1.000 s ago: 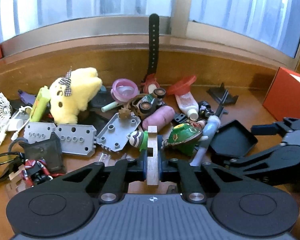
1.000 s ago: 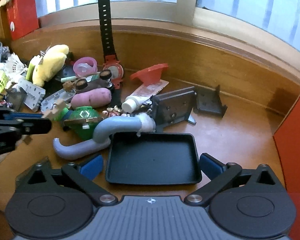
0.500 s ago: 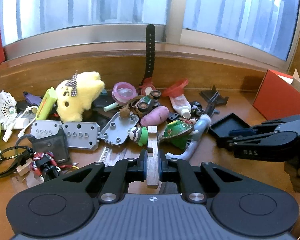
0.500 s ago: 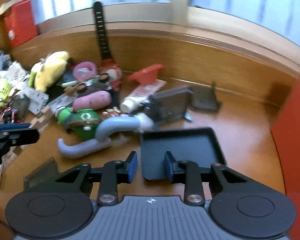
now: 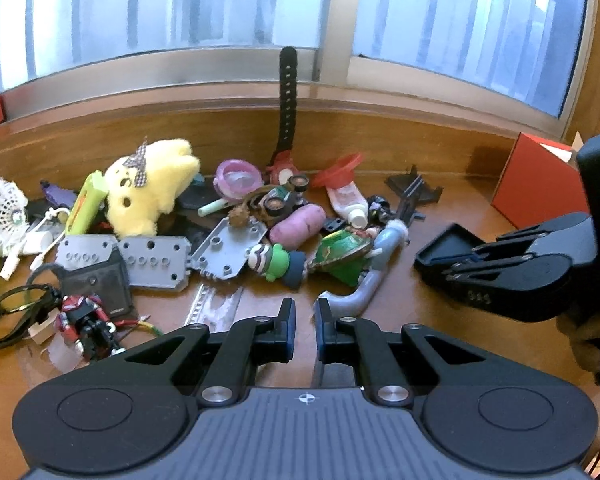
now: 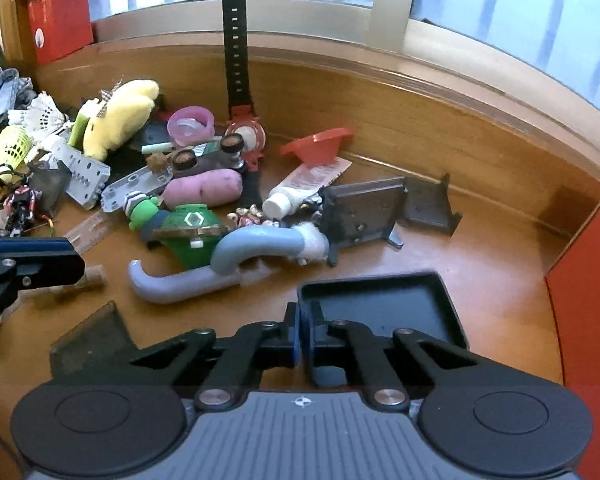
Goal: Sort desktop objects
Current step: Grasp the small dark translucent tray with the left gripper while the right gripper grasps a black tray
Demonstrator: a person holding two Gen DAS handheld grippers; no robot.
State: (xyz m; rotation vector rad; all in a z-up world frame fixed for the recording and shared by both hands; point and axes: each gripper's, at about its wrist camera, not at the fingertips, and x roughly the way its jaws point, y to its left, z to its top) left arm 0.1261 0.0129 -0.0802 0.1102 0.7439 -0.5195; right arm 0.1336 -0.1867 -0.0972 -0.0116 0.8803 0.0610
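A heap of small objects lies on the wooden desk: a yellow plush point(image 5: 152, 188), a pink roll point(image 5: 296, 226), a green toy point(image 5: 342, 250) and a grey curved tube point(image 5: 374, 268). My left gripper point(image 5: 304, 316) is slightly open and empty, above the desk in front of the heap. In the right wrist view a small wooden block point(image 6: 88, 278) lies on the desk by the left gripper point(image 6: 32, 266). My right gripper point(image 6: 303, 330) is shut on the left rim of a black tray point(image 6: 380, 312); both also show in the left wrist view, the gripper point(image 5: 460, 266) and the tray point(image 5: 444, 240).
A red box point(image 5: 540, 188) stands at the right; another red box point(image 6: 58, 12) sits on the sill at the left. A black watch strap point(image 6: 236, 48) leans on the back wall. Black brackets point(image 6: 384, 208), a white tube point(image 6: 304, 184) and grey plates point(image 5: 152, 260) lie about.
My left gripper has opened and let go of the wooden block, which now lies on the desk. My right gripper has closed onto the black tray's left rim.
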